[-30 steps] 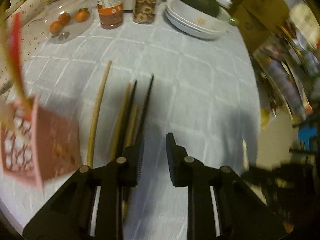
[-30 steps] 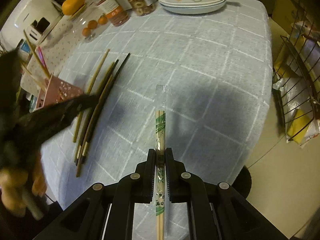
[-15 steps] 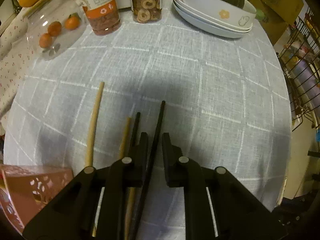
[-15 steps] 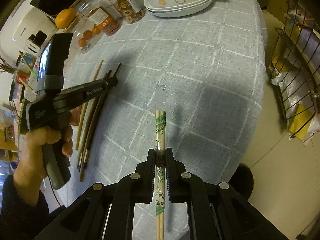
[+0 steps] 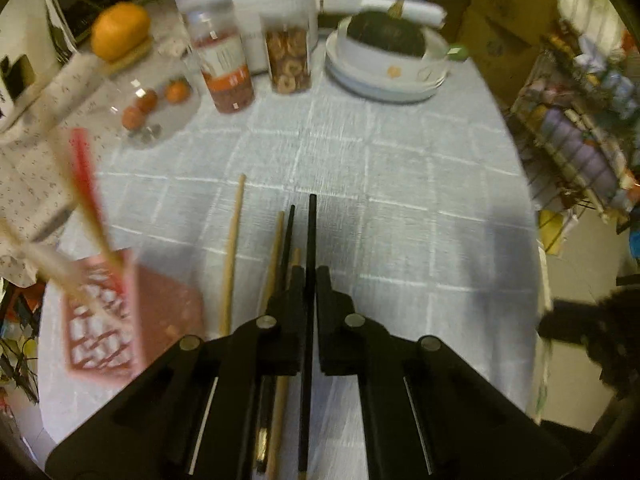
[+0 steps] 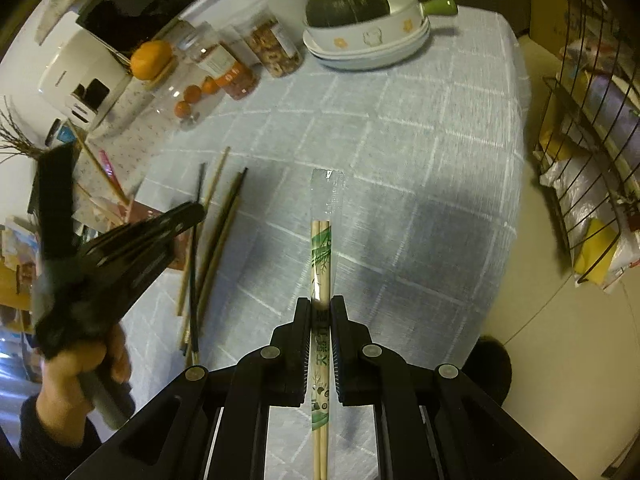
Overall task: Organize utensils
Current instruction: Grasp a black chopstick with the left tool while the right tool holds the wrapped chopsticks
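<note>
Left fingers (image 5: 298, 280) clamping black chopstick (image 5: 311, 232), long axis pointing straight ahead

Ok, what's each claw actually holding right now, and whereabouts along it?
Left claw: one black chopstick, pinched partway along, tip ahead. Right claw: wrapped bamboo chopsticks, pinched about mid-length.

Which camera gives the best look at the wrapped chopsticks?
The right wrist view: the wrapped chopsticks run up the middle of the picture, clamped in the right claw, with the green print and clear sleeve plainly visible. The left wrist view does not show them at all.
</note>
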